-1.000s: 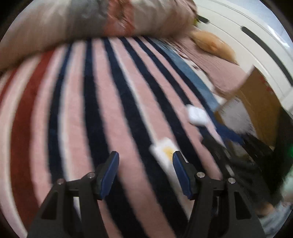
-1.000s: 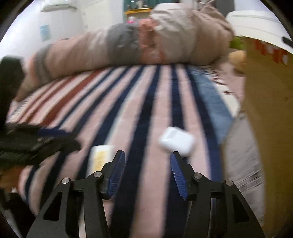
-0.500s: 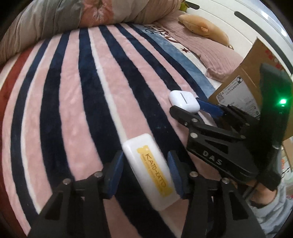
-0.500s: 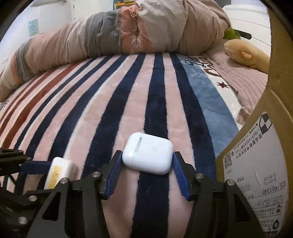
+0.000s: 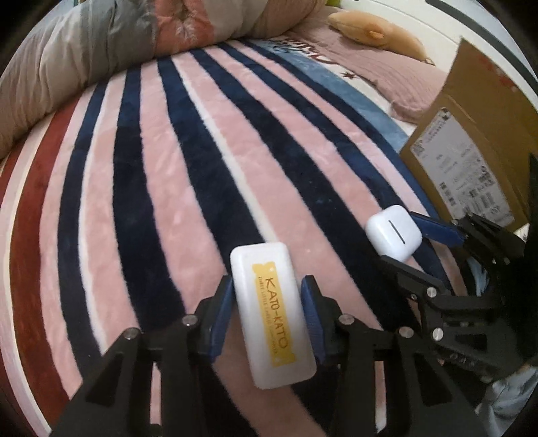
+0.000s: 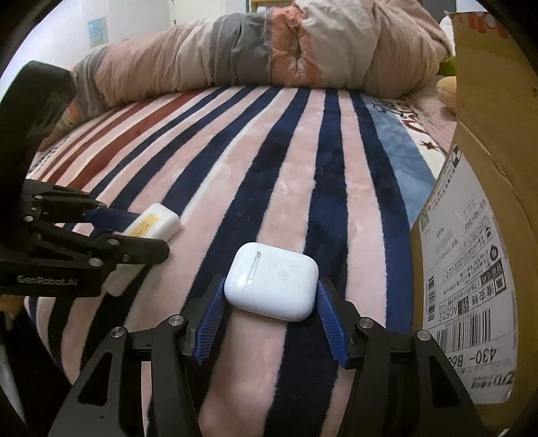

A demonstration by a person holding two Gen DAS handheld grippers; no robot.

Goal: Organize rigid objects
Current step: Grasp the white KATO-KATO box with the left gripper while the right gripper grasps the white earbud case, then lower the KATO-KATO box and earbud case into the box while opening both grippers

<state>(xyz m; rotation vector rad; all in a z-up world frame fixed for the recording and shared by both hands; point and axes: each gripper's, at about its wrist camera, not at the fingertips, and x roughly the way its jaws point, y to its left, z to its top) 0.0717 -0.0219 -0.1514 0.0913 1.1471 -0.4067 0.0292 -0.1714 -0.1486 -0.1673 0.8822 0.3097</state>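
A white oblong box with a yellow KATO-KATO label point(image 5: 272, 312) lies on the striped blanket between the blue pads of my left gripper point(image 5: 267, 302), which is shut on it. It also shows in the right wrist view point(image 6: 153, 224). A white earbud case point(image 6: 271, 285) sits between the pads of my right gripper point(image 6: 269, 302), which is shut on it. The case also shows in the left wrist view point(image 5: 393, 232). Both objects rest on the blanket.
A cardboard box point(image 6: 470, 255) with shipping labels stands at the right, close to the right gripper; it also shows in the left wrist view point(image 5: 470, 161). A rolled quilt point(image 6: 269, 50) lies across the back. A plush toy point(image 5: 373, 30) rests on a pink pillow point(image 5: 386, 70).
Both grippers moved forward onto the objects and closed: the left around the labelled box, the right around the earbud case. The jaws were wide open a second ago.
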